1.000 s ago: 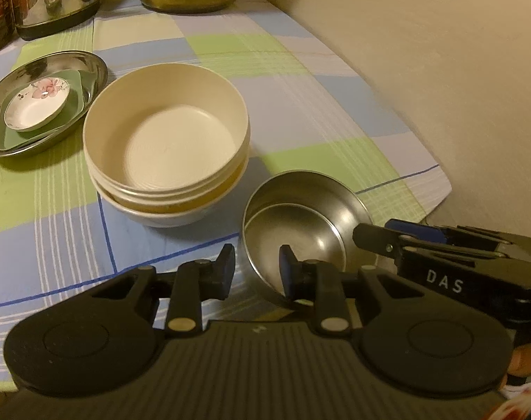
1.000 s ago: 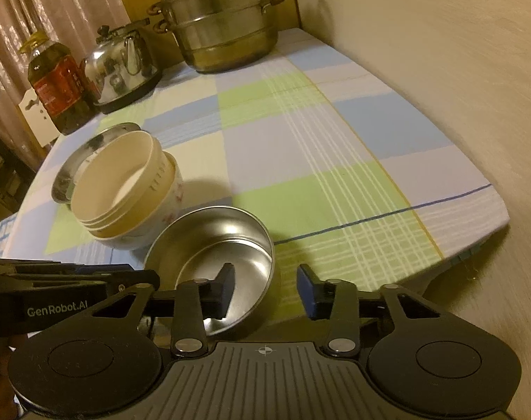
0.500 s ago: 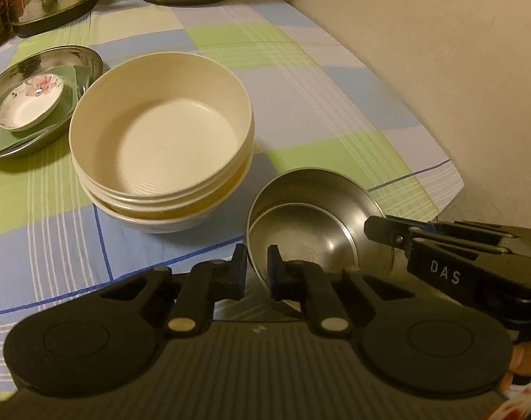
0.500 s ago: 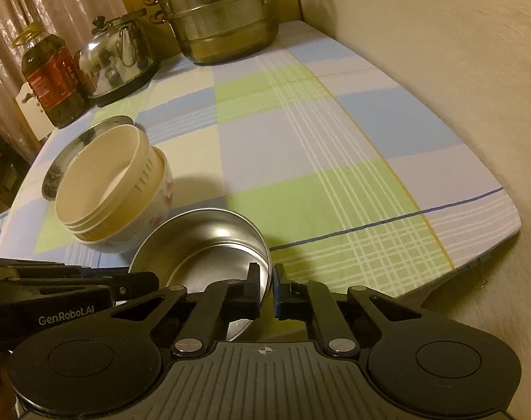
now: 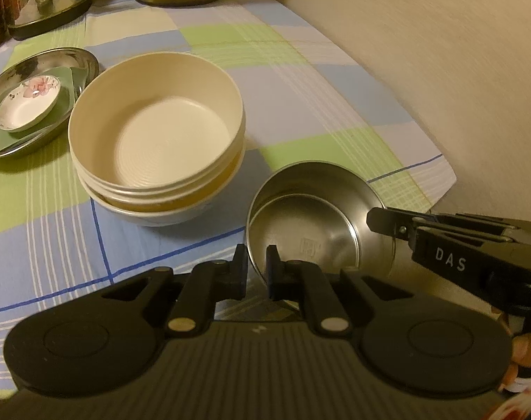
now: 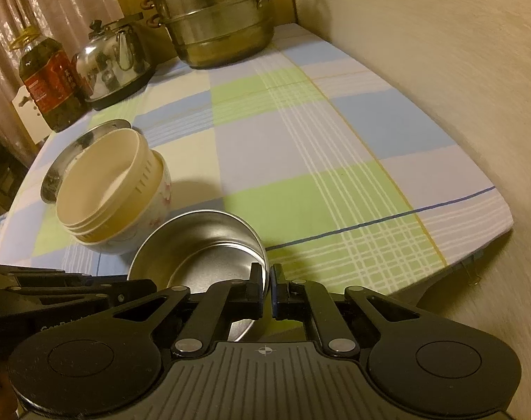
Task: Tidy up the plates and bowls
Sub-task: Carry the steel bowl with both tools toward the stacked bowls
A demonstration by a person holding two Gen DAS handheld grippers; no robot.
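Observation:
A steel bowl (image 5: pixel 311 217) sits near the table's front edge, tilted. My left gripper (image 5: pixel 257 267) is shut on its near rim. My right gripper (image 6: pixel 267 285) is shut on its right rim and also shows in the left wrist view (image 5: pixel 381 217). The steel bowl shows in the right wrist view (image 6: pixel 202 245) too. A stack of cream bowls (image 5: pixel 157 133) stands just left of it, also in the right wrist view (image 6: pixel 108 192). A steel plate (image 5: pixel 87 61) holds a green dish (image 5: pixel 6 140) and a small flowered saucer (image 5: pixel 27 103) at far left.
A steel steamer pot (image 6: pixel 213 17), a kettle (image 6: pixel 115 63) and an oil bottle (image 6: pixel 52 80) stand at the back of the checked tablecloth (image 6: pixel 318 147). A wall (image 6: pixel 440 52) runs along the right side. The table edge is close at front right.
Both grippers have closed from open onto the steel bowl's rim. The bowl's near side has risen slightly and it sits closer to both cameras.

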